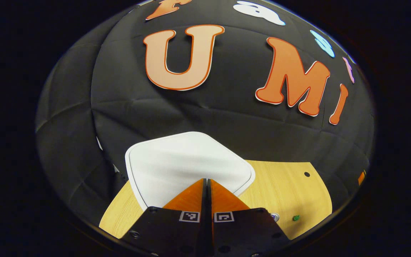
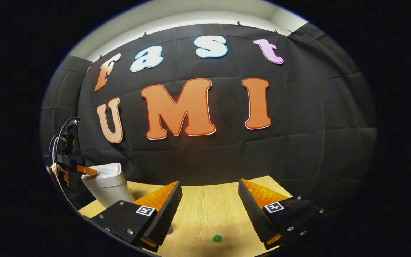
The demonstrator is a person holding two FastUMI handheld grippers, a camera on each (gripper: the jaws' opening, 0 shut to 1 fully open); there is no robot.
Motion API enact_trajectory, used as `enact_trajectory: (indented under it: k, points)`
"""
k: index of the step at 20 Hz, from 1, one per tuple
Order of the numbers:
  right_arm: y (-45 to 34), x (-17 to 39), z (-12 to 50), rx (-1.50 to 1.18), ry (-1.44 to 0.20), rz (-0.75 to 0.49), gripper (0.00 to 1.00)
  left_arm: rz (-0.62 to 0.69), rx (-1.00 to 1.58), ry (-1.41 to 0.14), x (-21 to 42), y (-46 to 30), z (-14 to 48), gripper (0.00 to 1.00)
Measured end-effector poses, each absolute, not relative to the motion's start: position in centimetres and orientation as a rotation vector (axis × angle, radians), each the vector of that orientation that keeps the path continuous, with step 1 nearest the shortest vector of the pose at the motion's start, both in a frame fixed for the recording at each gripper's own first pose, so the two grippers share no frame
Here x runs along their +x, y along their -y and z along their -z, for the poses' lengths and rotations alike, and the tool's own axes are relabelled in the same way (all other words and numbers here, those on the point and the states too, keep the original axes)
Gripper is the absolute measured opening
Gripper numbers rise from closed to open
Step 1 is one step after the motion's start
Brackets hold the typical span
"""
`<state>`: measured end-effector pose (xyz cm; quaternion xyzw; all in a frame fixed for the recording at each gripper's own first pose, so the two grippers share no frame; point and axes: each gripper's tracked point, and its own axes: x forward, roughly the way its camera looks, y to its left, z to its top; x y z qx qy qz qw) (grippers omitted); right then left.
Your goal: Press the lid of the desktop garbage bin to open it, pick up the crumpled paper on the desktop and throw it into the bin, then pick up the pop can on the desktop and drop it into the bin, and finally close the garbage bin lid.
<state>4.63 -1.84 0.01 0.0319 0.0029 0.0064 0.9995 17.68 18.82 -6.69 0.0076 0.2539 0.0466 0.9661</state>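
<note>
Your left hand-held gripper [image 1: 206, 182] fills the bottom of the left gripper view, its two fingers pressed together with nothing between them. Their tips lie over the near edge of the white lid [image 1: 187, 160] of the garbage bin [image 1: 145, 192]; whether they touch the lid or hover just above it cannot be told. The lid lies flat and closed, a rounded white panel with a thin seam running along its rim. Beyond and to the right of the bin you see the wooden table [image 1: 284, 189], which carries a small dark hole near its far edge and a small green object [image 1: 296, 217] near the lower right.

Your right hand-held gripper [image 2: 209, 185] stands open in the right gripper view, its fingers spread well apart over bare table [image 2: 209, 210] and holding nothing. The same small green object [image 2: 217, 237] lies on the wood between and just in front of those fingers. At the far left of this view stands the garbage bin [image 2: 109, 187], a white tapered body with its lid [image 2: 103, 170] down. Your left hand-held gripper [image 2: 93, 172] reaches in from the left edge, its tips at the lid's top, with a cable looping above it. Black cloth forms the booth wall behind the table in both views.
</note>
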Motion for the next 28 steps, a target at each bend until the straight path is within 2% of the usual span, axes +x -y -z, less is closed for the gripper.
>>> enact_trajectory:
  k: [1, 4, 8, 12, 13, 18, 19, 22, 28]
  points:
    - [1.9, 4.5, -0.2, 0.061, -0.002, -0.012, 0.95, -0.094, 0.038, -0.502, 17.7, -18.8, 6.3, 0.02]
    - [2.7, 4.3, -0.7, 0.063, 0.012, 0.007, 0.94, -0.115, 0.104, -0.434, 17.4, -18.5, 3.9, 0.00]
    - [3.1, 3.9, -0.4, 0.065, 0.000, 0.022, 0.94, -0.129, 0.133, -0.229, 16.1, -16.7, -2.6, 0.00]
    - [2.5, 3.5, -0.3, 0.072, -0.007, 0.004, 0.95, -0.106, 0.087, -0.121, 11.8, -13.9, -4.9, 0.02]
    - [2.4, 3.4, -0.3, 0.075, -0.011, -0.006, 0.95, -0.123, 0.076, -0.106, 11.1, -13.6, -5.1, 0.07]
    - [3.5, 3.2, 0.8, 0.073, -0.045, -0.001, 0.94, -0.079, 0.041, -0.057, 7.8, -10.8, -5.3, 0.68]
    - [3.9, 3.1, 1.3, 0.071, -0.057, 0.004, 0.94, -0.070, 0.038, -0.057, 7.3, -10.3, -5.0, 0.70]
    - [4.4, 3.4, 4.5, 0.060, -0.143, 0.000, 0.95, -0.071, 0.027, -0.052, 5.8, -9.4, -3.4, 0.96]
    - [3.4, 4.4, 19.2, -0.065, -0.522, -0.052, 0.95, -0.088, 0.069, -0.102, 2.1, -8.7, 2.3, 0.95]
